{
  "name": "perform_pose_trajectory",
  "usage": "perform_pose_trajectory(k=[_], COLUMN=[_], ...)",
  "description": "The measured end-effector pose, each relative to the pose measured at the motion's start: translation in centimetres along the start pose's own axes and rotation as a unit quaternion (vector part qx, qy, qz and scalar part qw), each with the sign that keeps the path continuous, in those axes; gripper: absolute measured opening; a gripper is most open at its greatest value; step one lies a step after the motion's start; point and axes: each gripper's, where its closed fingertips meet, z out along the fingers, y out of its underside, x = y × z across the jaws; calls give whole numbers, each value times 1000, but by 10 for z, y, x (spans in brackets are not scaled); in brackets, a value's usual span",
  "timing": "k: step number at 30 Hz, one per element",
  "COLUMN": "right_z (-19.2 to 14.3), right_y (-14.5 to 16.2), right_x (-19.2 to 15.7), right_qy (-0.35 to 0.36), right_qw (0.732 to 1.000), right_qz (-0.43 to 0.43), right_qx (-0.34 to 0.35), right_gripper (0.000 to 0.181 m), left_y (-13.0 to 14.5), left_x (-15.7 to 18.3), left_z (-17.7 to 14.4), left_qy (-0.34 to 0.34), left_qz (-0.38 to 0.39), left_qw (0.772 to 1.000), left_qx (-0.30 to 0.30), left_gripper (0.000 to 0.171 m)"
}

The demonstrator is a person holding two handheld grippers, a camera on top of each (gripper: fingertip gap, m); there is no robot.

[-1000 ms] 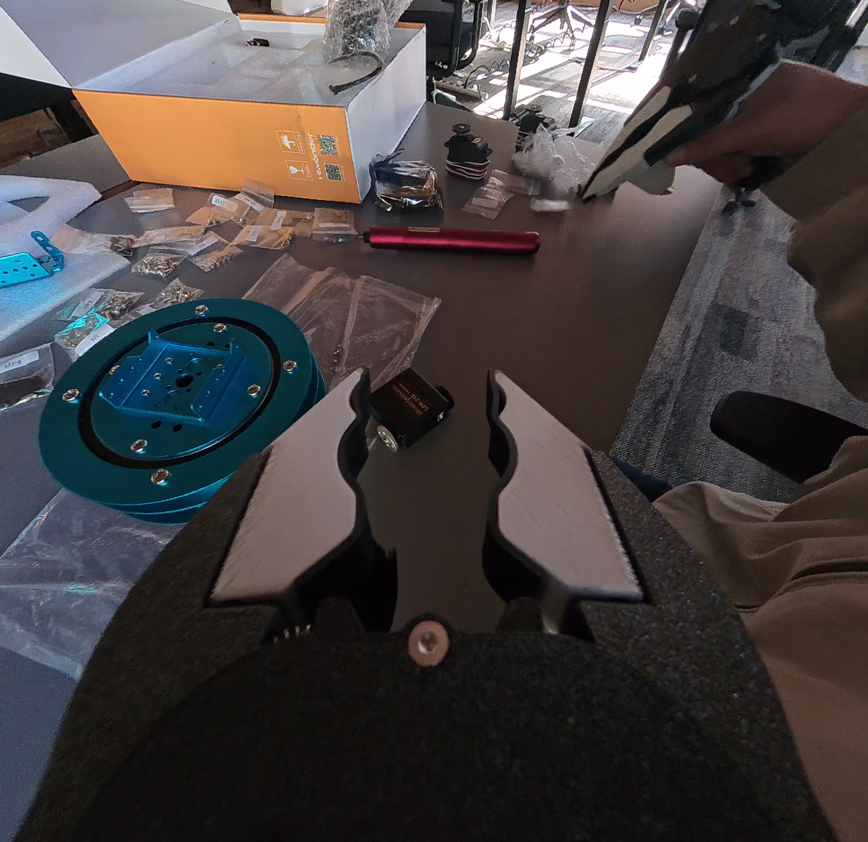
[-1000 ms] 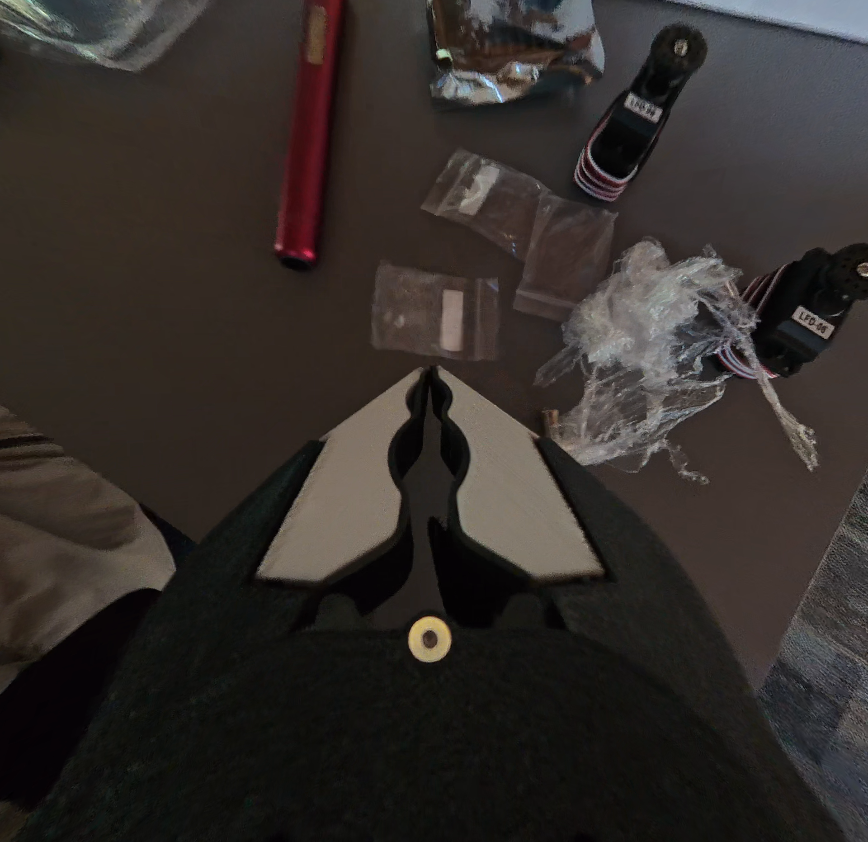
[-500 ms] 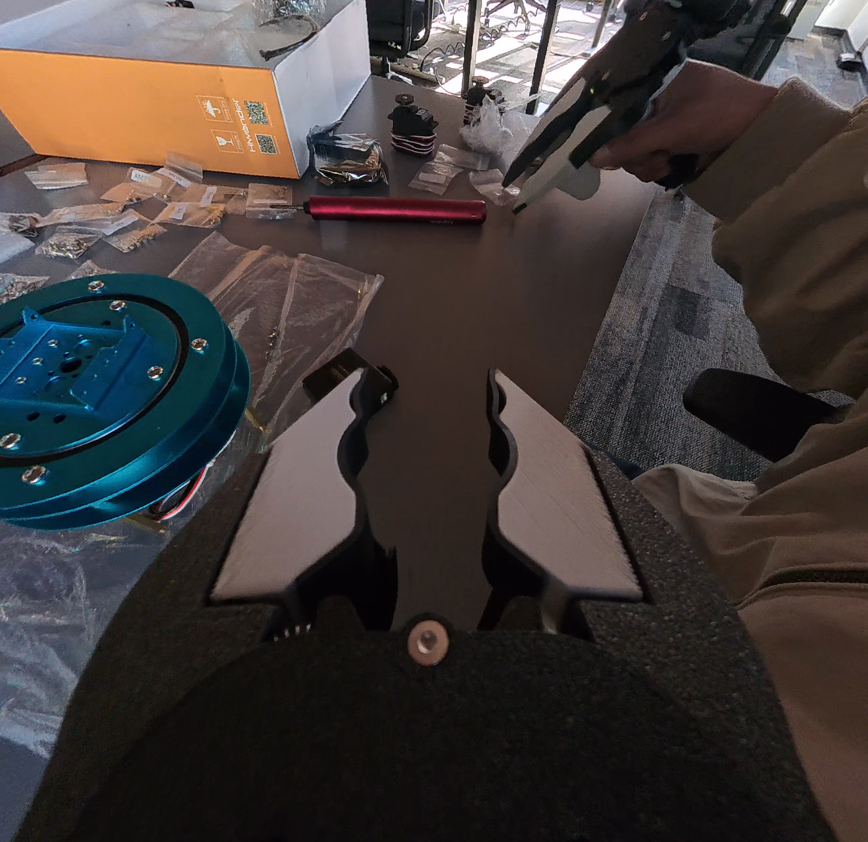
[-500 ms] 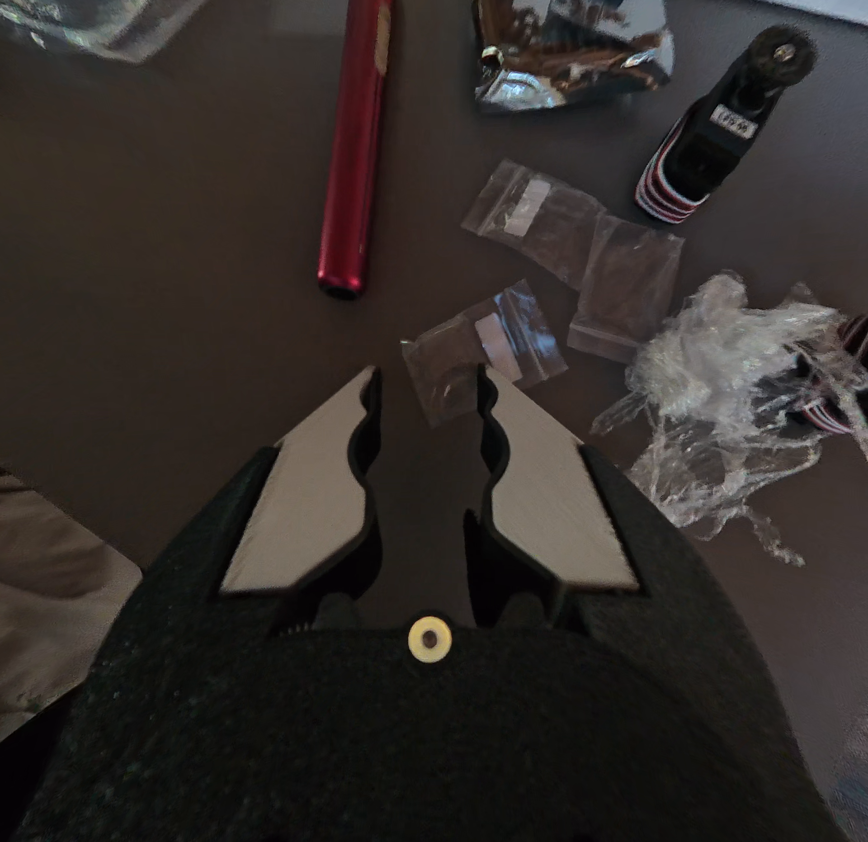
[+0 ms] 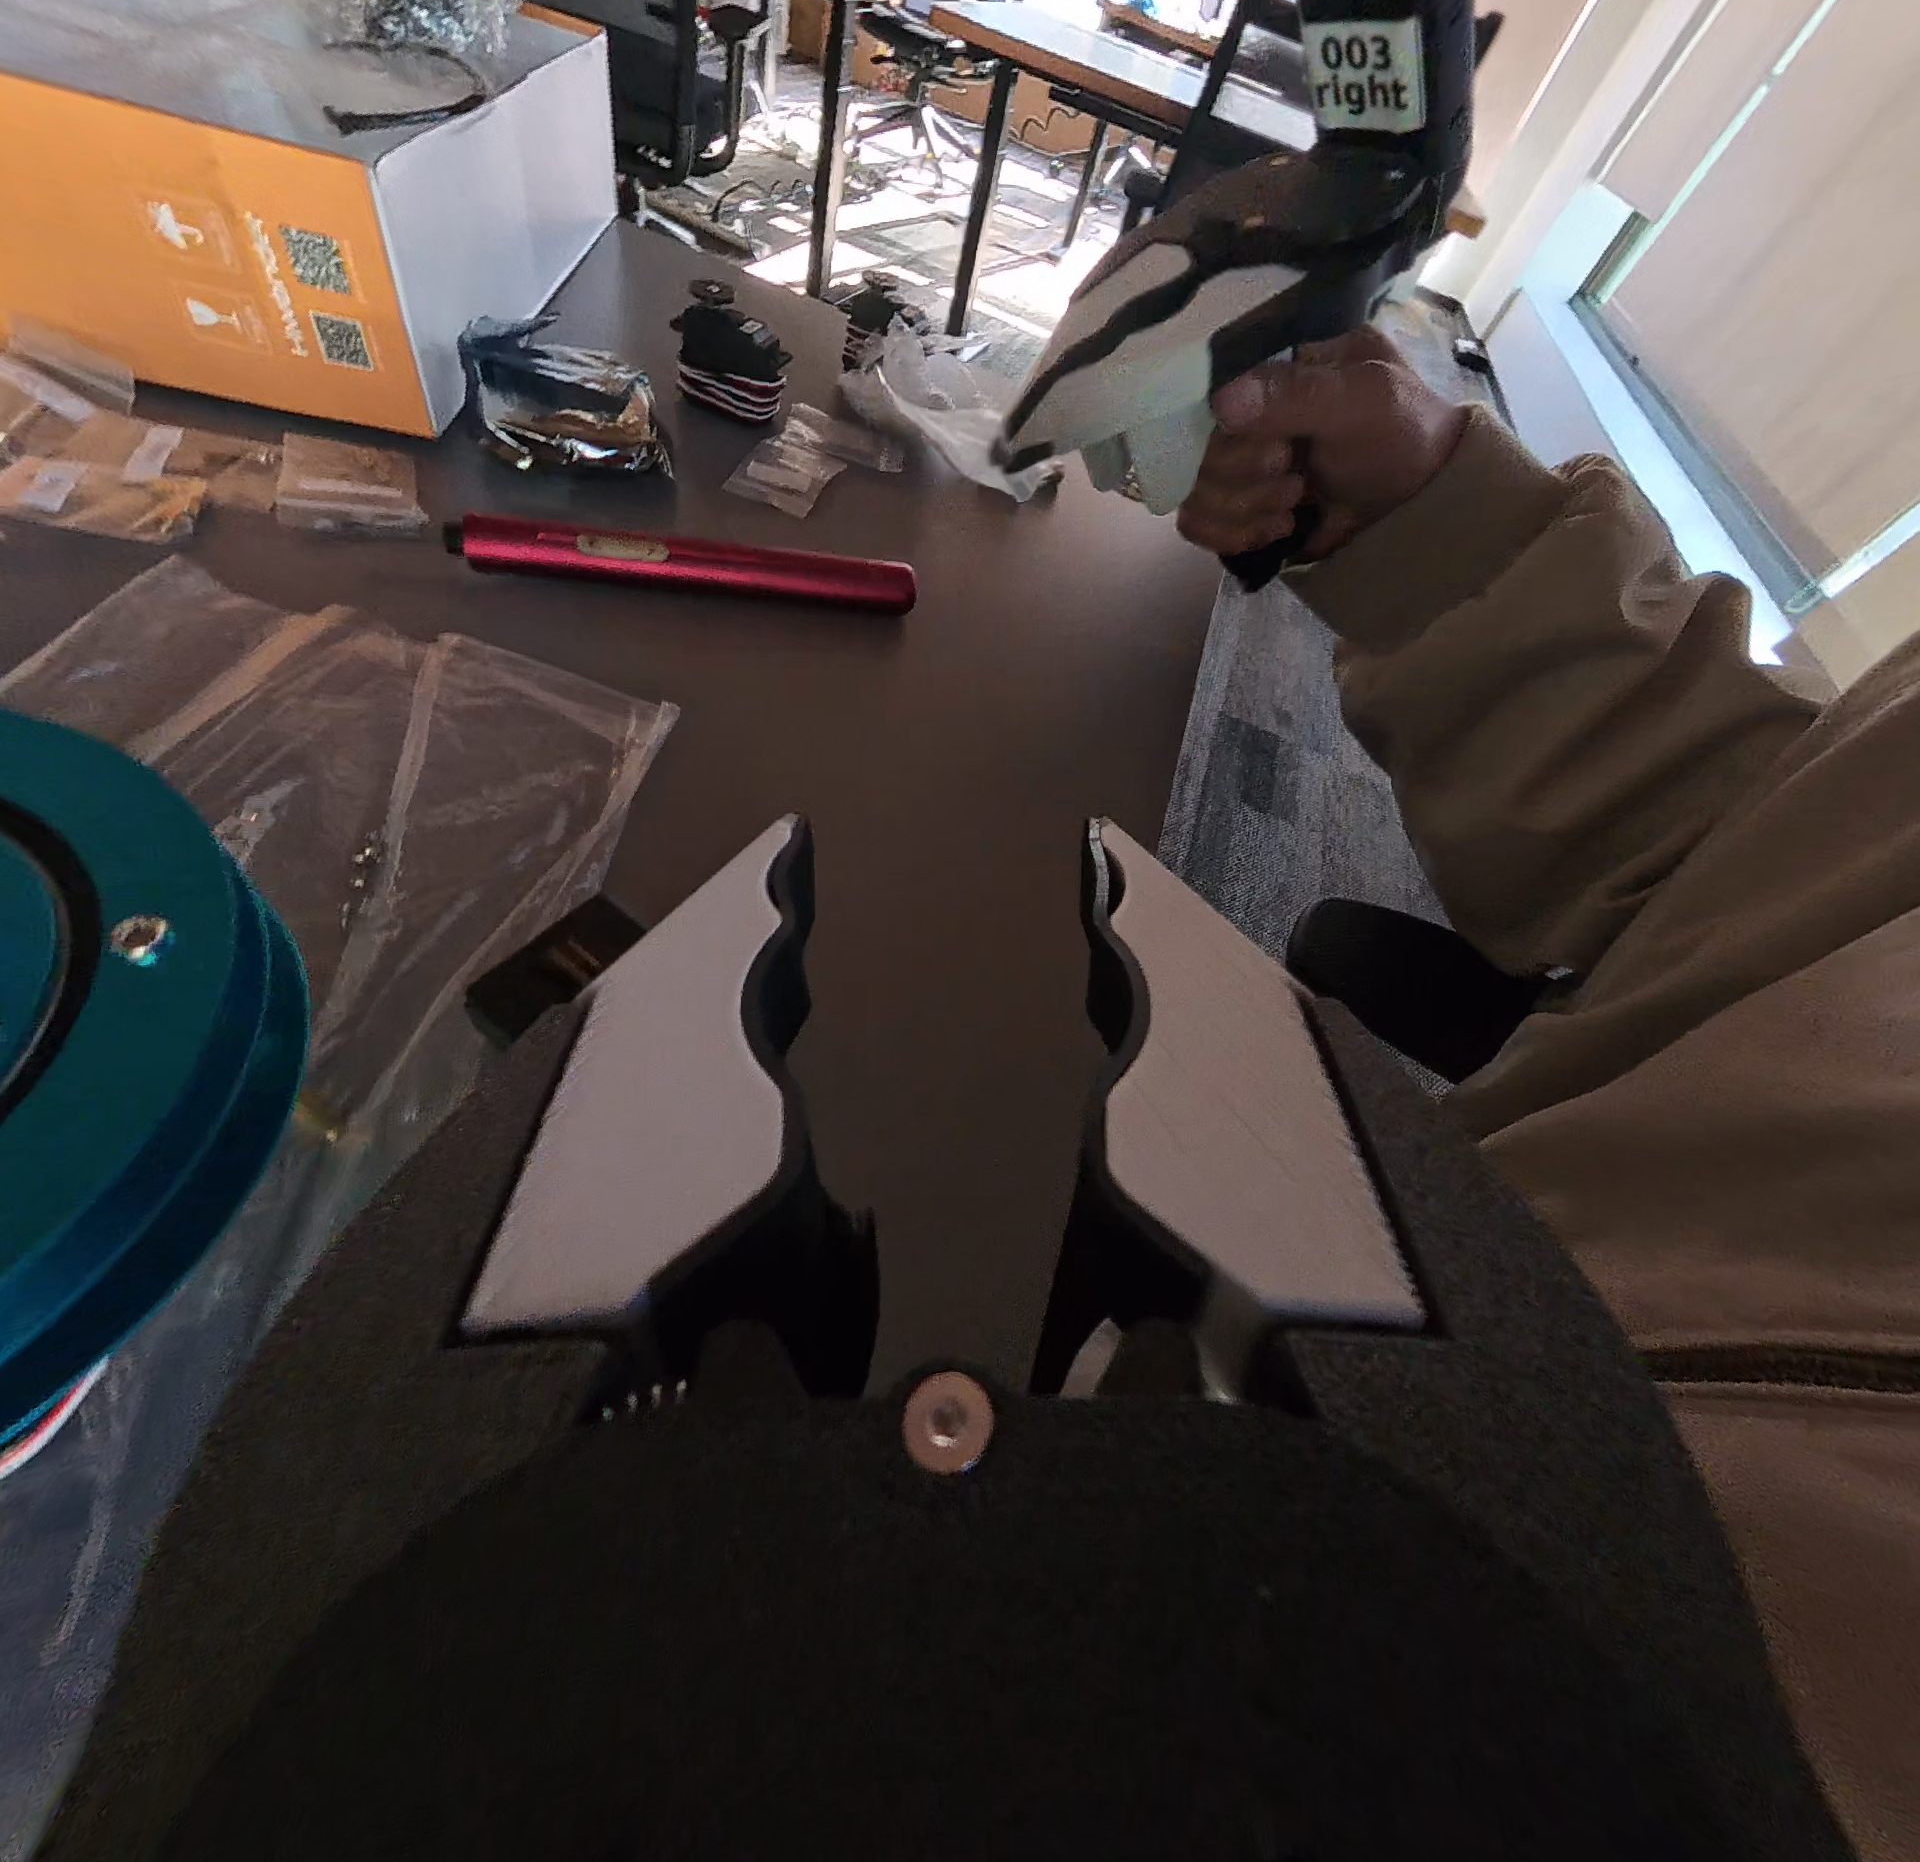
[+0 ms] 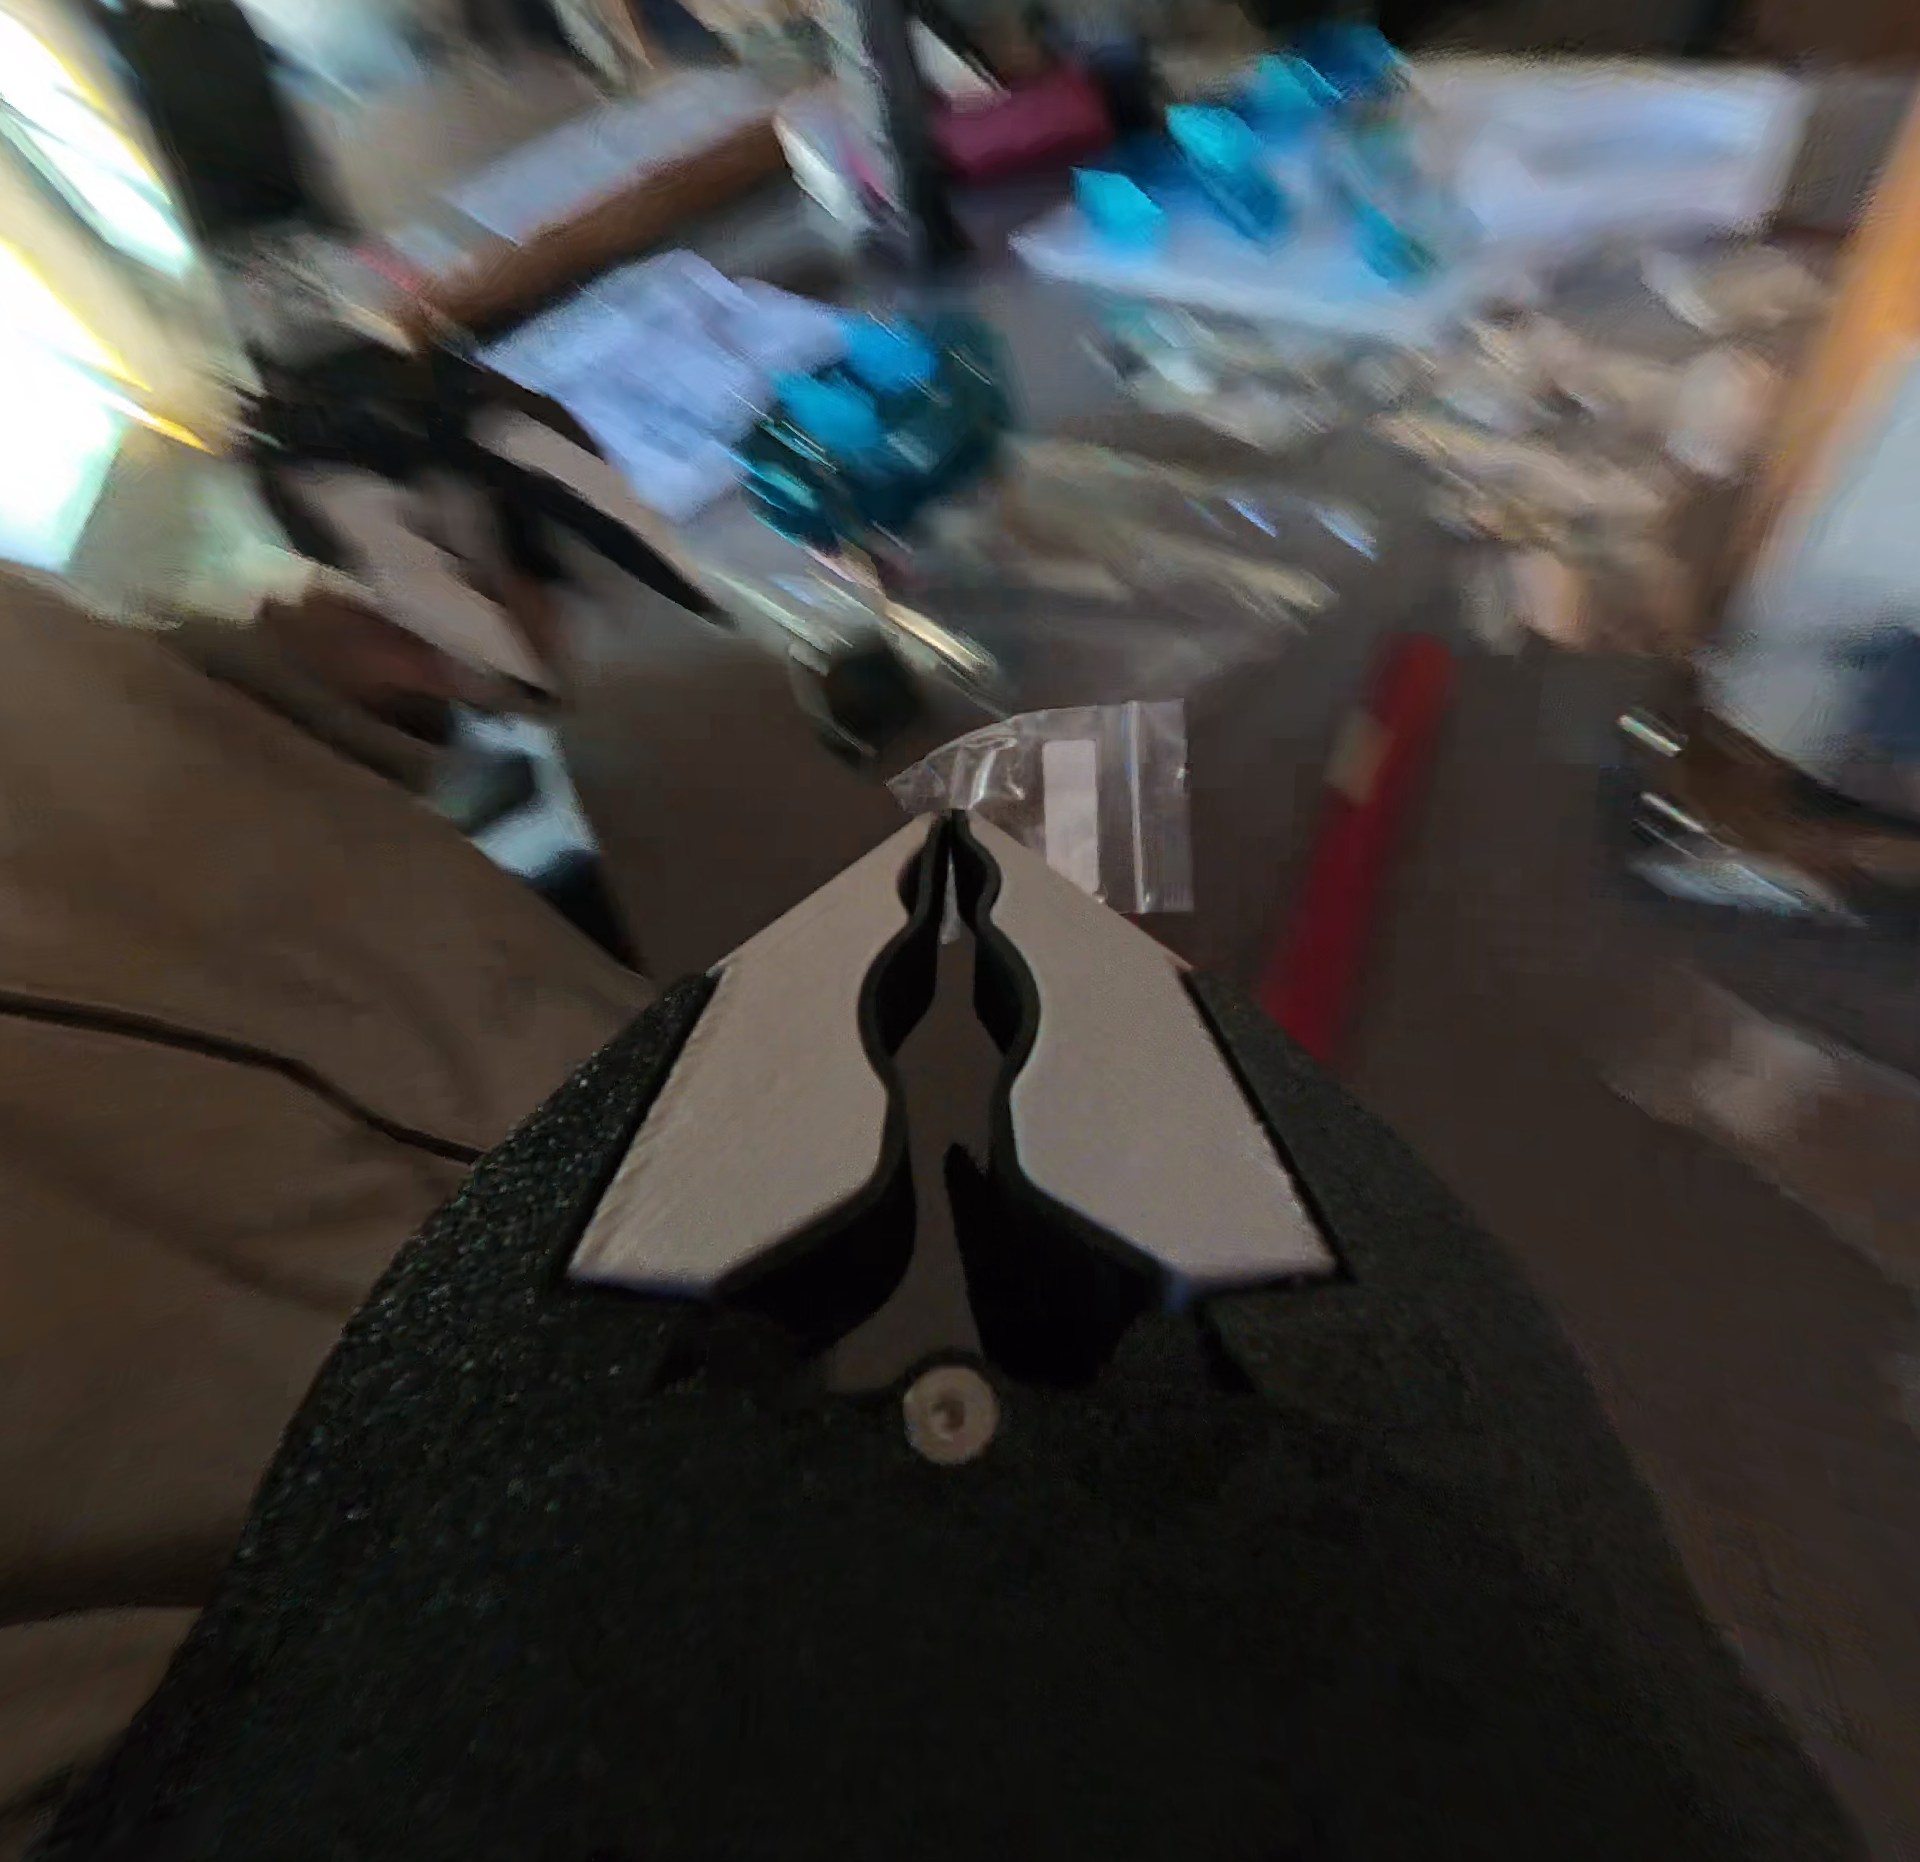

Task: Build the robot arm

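Note:
My right gripper [image 6: 948,825] is shut on a corner of a small clear zip bag [image 6: 1081,804] and holds it in the air; the view behind is motion-blurred. In the left wrist view the right gripper [image 5: 1013,451] hangs above the dark table [image 5: 956,690] with the bag [image 5: 1029,477] at its tips, held by a hand in a tan sleeve. My left gripper [image 5: 945,825] is open and empty, low over the table. A small black servo block [image 5: 545,965] lies just left of its left finger, beside a teal round disc [image 5: 135,1033].
A red cylindrical tool [image 5: 686,563] lies across the table. Behind it are a foil bag [image 5: 566,415], a black servo [image 5: 727,352], crumpled film [image 5: 914,384], small bags and an orange-and-white box [image 5: 208,223]. Flat clear bags [image 5: 416,773] lie left. The table edge and carpet [image 5: 1268,773] are right. The left gripper's tips are roughly 15 centimeters from the right gripper's. The teal round disc [image 5: 135,1033] is about 10 centimeters from my left fingertips.
My right gripper opened over the small clear bag, shut on it, lifted it off the table and swung round. My left gripper shifted right; the teal disc slid to the view's left edge.

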Motion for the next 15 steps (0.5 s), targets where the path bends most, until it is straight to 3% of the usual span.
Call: perform_pose_trajectory(k=[3, 7, 11, 15], right_z=[29, 61, 84, 97], right_y=[-33, -51, -55, -54], right_x=[-72, -121, -139, -154], right_qy=[-176, -329, -404, -472], right_qw=[981, 935, 901, 863], right_qz=[33, 89, 131, 171], right_qx=[72, 100, 91, 62], right_gripper=[0, 0, 0, 0], left_y=[-15, -40, -48, -43], left_x=[11, 26, 29, 22], left_z=[0, -19, -41, -52], left_qy=[52, 117, 143, 137], left_qz=[7, -8, -19, -20], left_qw=[998, 987, 977, 979], left_qx=[42, 111, 154, 152], left_gripper=[52, 51, 49, 43])
